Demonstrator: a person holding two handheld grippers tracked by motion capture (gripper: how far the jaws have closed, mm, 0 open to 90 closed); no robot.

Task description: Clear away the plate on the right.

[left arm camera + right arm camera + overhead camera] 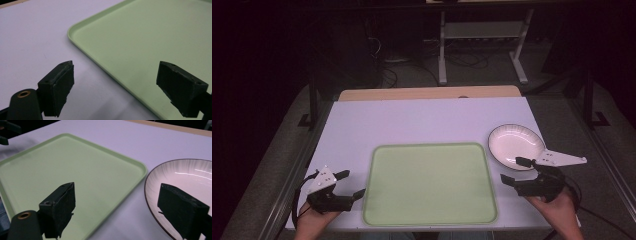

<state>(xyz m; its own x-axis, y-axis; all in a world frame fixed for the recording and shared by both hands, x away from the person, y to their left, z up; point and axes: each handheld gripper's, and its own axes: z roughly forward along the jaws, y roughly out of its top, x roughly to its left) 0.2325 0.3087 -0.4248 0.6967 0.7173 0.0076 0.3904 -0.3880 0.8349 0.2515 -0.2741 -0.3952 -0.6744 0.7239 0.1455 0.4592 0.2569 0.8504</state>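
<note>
A pale green tray (430,184) lies on the white table near the front edge; its rim corner (72,30) shows in the left gripper view, its far corner (140,167) in the right gripper view. A white plate with a dark rim (515,144) (190,185) sits just right of the tray. My left gripper (351,184) (115,85) hovers open at the tray's left edge, nothing between its jaws. My right gripper (515,170) (116,207) is open too, spanning the gap between the tray and the plate's near rim.
The white table top (412,120) ends in a wooden strip (427,93) at the back. Beyond it are a metal stand's legs (482,55) and cables on a dark floor. A person's hands (557,210) hold both grippers from the near edge.
</note>
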